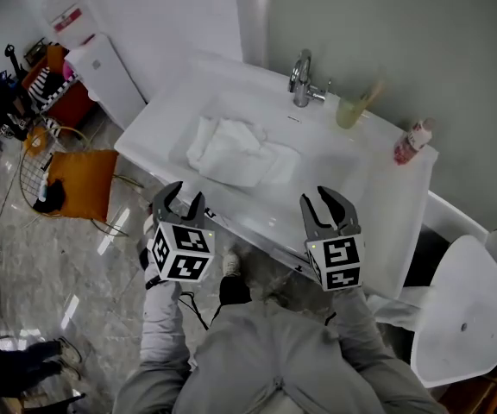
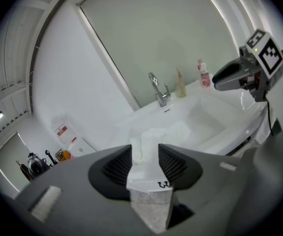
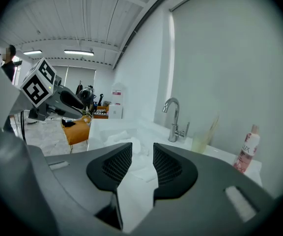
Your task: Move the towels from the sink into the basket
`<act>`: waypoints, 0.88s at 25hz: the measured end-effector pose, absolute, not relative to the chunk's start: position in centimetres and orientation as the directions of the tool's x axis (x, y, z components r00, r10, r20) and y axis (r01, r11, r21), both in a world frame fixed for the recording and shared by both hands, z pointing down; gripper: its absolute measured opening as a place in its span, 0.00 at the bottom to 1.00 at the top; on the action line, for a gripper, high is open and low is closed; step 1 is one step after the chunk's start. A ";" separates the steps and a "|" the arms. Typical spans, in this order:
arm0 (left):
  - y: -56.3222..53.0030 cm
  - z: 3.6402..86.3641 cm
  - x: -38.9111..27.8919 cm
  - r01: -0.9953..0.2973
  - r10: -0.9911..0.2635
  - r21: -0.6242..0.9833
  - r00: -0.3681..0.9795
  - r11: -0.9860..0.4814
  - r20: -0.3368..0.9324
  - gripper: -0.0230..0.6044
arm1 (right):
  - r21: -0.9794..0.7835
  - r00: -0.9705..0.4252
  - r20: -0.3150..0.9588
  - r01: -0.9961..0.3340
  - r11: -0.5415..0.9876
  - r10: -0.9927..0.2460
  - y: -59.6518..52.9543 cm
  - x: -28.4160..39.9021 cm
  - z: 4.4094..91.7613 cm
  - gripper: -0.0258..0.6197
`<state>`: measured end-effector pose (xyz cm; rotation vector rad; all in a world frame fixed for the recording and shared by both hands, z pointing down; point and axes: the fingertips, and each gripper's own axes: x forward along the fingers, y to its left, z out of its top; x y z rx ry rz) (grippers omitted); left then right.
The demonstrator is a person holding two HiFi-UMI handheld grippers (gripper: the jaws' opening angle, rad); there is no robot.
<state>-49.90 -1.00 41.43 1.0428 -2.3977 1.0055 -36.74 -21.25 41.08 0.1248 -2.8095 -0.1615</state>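
While the towels (image 1: pixel 235 152) are lying crumpled in the basin of the white sink (image 1: pixel 378 231), two grippers are being held side by side at its front edge in the head view. The left gripper (image 1: pixel 185 198) is being kept released, its jaws apart and empty. The right gripper (image 1: pixel 326 203) is likewise being kept unclenched, with nothing in it. An orange basket (image 1: pixel 80 184) is being shown on the floor (image 1: pixel 59 274), well apart from the sink at its left. A faucet (image 1: pixel 301 78), a cup (image 1: pixel 349 112) and a bottle (image 1: pixel 412 141) are being shown along the sink's back edge.

From the left gripper view, the towels (image 2: pixel 175 130) are being framed through the gap between the parted jaws, which are touching nothing. The right gripper (image 2: pixel 223 78) is being shown at the upper right, over the sink's edge.

From the right gripper view, the jaws are being held a narrow gap apart around nothing. The towels (image 3: pixel 122 137) are being shown beyond them in the basin, and the left gripper (image 3: pixel 75 106) is being shown at the left, above the basket (image 3: pixel 76 130).
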 end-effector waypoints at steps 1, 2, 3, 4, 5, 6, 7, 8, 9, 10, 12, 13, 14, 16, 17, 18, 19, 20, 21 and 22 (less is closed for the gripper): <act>-1.3 41.8 -50.8 -0.743 -0.502 -0.470 -0.669 0.478 0.548 0.39 | 0.129 -0.942 0.318 -0.068 0.989 -0.106 -21.5 -37.6 41.3 0.22; -1.6 42.1 -51.8 -0.747 -0.505 -0.468 -0.664 0.472 0.551 0.39 | 0.131 -0.940 0.323 -0.069 0.989 -0.108 -21.8 -38.5 41.4 0.22; -1.9 42.4 -52.8 -0.752 -0.508 -0.467 -0.659 0.465 0.555 0.39 | 0.133 -0.938 0.328 -0.070 0.989 -0.110 -22.0 -39.5 41.5 0.22; -2.1 42.7 -53.9 -0.759 -0.512 -0.464 -0.651 0.457 0.561 0.39 | 0.133 -0.936 0.334 -0.070 0.989 -0.112 -22.1 -40.6 41.7 0.22; -2.3 43.2 -55.1 -0.768 -0.514 -0.460 -0.641 0.446 0.570 0.39 | 0.131 -0.932 0.344 -0.070 0.989 -0.112 -22.1 -41.7 42.0 0.24; -2.4 43.7 -56.4 -0.777 -0.515 -0.456 -0.629 0.434 0.582 0.39 | 0.127 -0.927 0.359 -0.069 0.990 -0.110 -22.1 -42.9 42.4 0.26; -2.6 44.3 -57.8 -0.786 -0.513 -0.454 -0.618 0.420 0.596 0.39 | 0.124 -0.920 0.376 -0.067 0.990 -0.110 -22.1 -44.2 43.0 0.27; -2.8 44.9 -59.2 -0.794 -0.510 -0.456 -0.608 0.401 0.609 0.39 | 0.123 -0.912 0.396 -0.066 0.990 -0.110 -22.0 -45.4 43.6 0.28; -3.0 45.4 -60.7 -0.802 -0.508 -0.461 -0.597 0.380 0.620 0.39 | 0.122 -0.902 0.416 -0.068 0.990 -0.113 -21.9 -46.6 44.3 0.29; -3.4 46.0 -62.0 -0.811 -0.510 -0.465 -0.585 0.355 0.631 0.39 | 0.121 -0.892 0.436 -0.071 0.990 -0.117 -21.9 -47.8 45.0 0.29; -4.4 47.2 -64.4 -0.837 -0.521 -0.457 -0.546 0.302 0.656 0.41 | 0.121 -0.869 0.479 -0.076 0.990 -0.125 -22.0 -49.9 46.5 0.31; -5.0 47.9 -65.4 -0.852 -0.527 -0.448 -0.521 0.270 0.672 0.43 | 0.124 -0.856 0.501 -0.075 0.989 -0.128 -22.1 -50.9 47.3 0.33; -5.6 48.7 -66.3 -0.867 -0.528 -0.442 -0.493 0.231 0.691 0.45 | 0.129 -0.842 0.524 -0.072 0.989 -0.129 -22.2 -51.9 48.1 0.36; -6.9 50.4 -67.7 -0.886 -0.517 -0.446 -0.444 0.130 0.732 0.49 | 0.144 -0.809 0.573 -0.061 0.988 -0.133 -22.3 -53.6 49.7 0.37; -7.5 51.1 -68.3 -0.888 -0.510 -0.453 -0.426 0.077 0.748 0.51 | 0.149 -0.793 0.594 -0.057 0.987 -0.136 -22.4 -54.2 50.6 0.38; -8.3 51.6 -68.8 -0.887 -0.506 -0.461 -0.410 0.027 0.759 0.52 | 0.151 -0.777 0.614 -0.056 0.987 -0.138 -22.6 -54.8 51.5 0.38; -9.0 52.1 -69.3 -0.885 -0.505 -0.465 -0.393 -0.019 0.768 0.52 | 0.150 -0.761 0.633 -0.055 0.987 -0.138 -22.8 -55.3 52.5 0.38; -9.7 52.7 -69.7 -0.882 -0.504 -0.467 -0.374 -0.066 0.779 0.53 | 0.149 -0.745 0.652 -0.050 0.988 -0.137 -23.0 -55.8 53.4 0.38; -10.4 53.4 -70.0 -0.878 -0.499 -0.464 -0.353 -0.115 0.792 0.53 | 0.151 -0.728 0.673 -0.040 0.988 -0.132 -23.0 -56.2 54.3 0.38; -11.0 54.3 -70.1 -0.872 -0.489 -0.459 -0.330 -0.170 0.807 0.54 | 0.155 -0.707 0.696 -0.023 0.988 -0.126 -23.0 -56.6 55.3 0.40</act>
